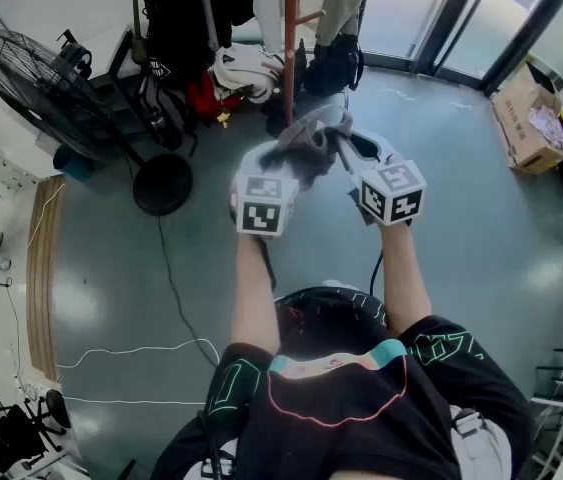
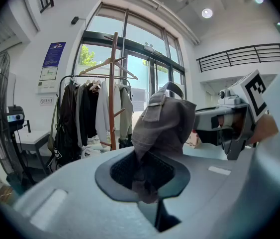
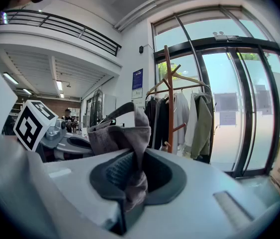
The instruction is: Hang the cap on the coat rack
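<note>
A grey cap (image 1: 306,143) hangs between my two grippers, held up in front of me. My left gripper (image 1: 283,160) is shut on one side of the cap (image 2: 162,126), whose cloth is pinched between its jaws. On the other side my right gripper (image 1: 346,153) is shut on the cap (image 3: 122,138) as well. The wooden coat rack (image 1: 289,43) stands just beyond the cap; its pole and pegs show as the coat rack (image 2: 112,91) in the left gripper view and the coat rack (image 3: 169,96) in the right gripper view, a short way ahead.
A clothes rail with dark and white coats (image 2: 87,118) stands behind the rack. A big floor fan (image 1: 56,93) stands at the left, with a cable (image 1: 176,298) across the floor. A cardboard box (image 1: 526,118) lies at the right by the glass doors (image 3: 234,108).
</note>
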